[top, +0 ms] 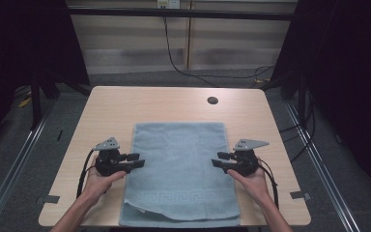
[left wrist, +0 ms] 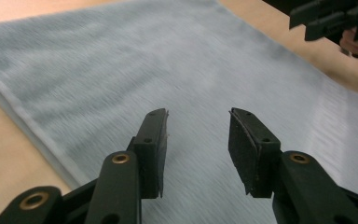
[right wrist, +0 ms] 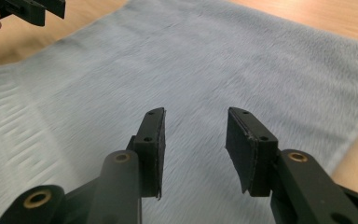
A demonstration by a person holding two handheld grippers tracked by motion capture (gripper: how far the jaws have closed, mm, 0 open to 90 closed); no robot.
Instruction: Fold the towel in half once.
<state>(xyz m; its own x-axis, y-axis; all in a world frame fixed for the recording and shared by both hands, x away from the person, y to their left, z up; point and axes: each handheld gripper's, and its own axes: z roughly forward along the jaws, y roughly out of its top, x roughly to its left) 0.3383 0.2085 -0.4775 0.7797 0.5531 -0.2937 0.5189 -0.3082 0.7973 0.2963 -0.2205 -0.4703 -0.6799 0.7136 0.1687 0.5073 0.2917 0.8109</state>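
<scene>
A pale blue towel point(top: 178, 169) lies folded flat on the wooden table point(top: 125, 104), its patterned hem toward the near edge. My left gripper point(top: 136, 160) hovers over the towel's left edge, pointing inward, its jaws apart with nothing between them. My right gripper point(top: 218, 160) mirrors it at the towel's right edge, also open and empty. In the left gripper view the left gripper point(left wrist: 198, 123) points across the towel point(left wrist: 168, 70), with the other gripper point(left wrist: 331, 18) far off at top right. In the right gripper view the right gripper point(right wrist: 196, 122) is above the towel point(right wrist: 191, 60).
A round cable hole point(top: 212, 100) sits in the table near its far edge. Bare wood borders the towel at left, right and behind. A black cable point(top: 174, 53) hangs down the back wall. Dark curtains flank the table.
</scene>
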